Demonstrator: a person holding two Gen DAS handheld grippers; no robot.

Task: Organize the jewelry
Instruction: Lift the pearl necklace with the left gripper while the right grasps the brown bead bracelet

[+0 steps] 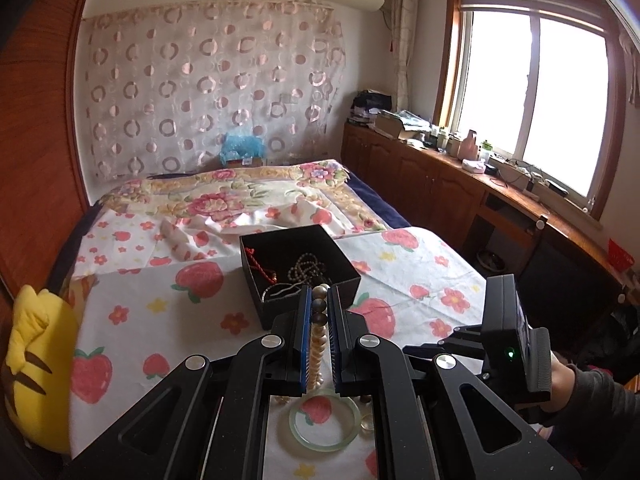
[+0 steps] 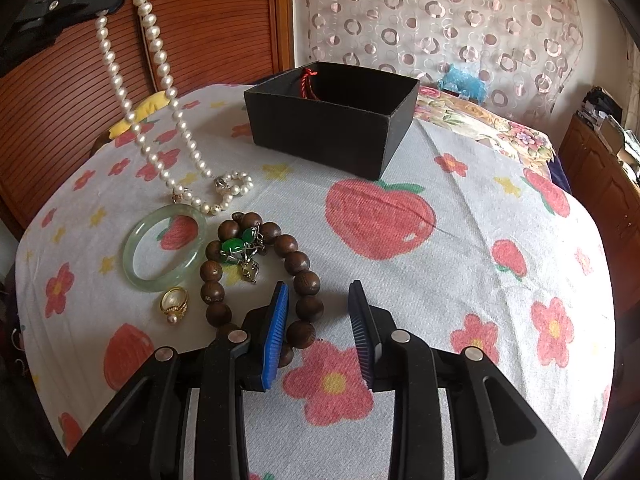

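Lifting the pearl necklace (image 2: 160, 92) off the tabletop (image 2: 480, 280): left tool (image 1: 319, 300) is clenched on the strand's top end, pearls pinched between the blue pads (image 1: 306, 344). Right tool (image 2: 320, 296) is released, jaws apart, hovering low over the cloth with nothing between them.

Necklace position: upper end held high at far left in the right wrist view, two legs hanging down and slightly rightward, lower end with the clasp touching the cloth just beyond the jade bangle (image 2: 165, 249). Long axis is near vertical, tilted toward the box side at the bottom.

Black box (image 2: 332, 120) sits far centre, open top; the left wrist view shows a red cord and bead chains already inside. Remaining on the cloth: bangle, wooden bead bracelet (image 2: 264, 280) with a green pendant (image 2: 236, 248) lying on it, gold ring (image 2: 175, 303).

Next move, my read: raise until the tail clears the cloth, carry right and far over the box, lower, release. Tail may drag the bangle — contact there is hard to tell.
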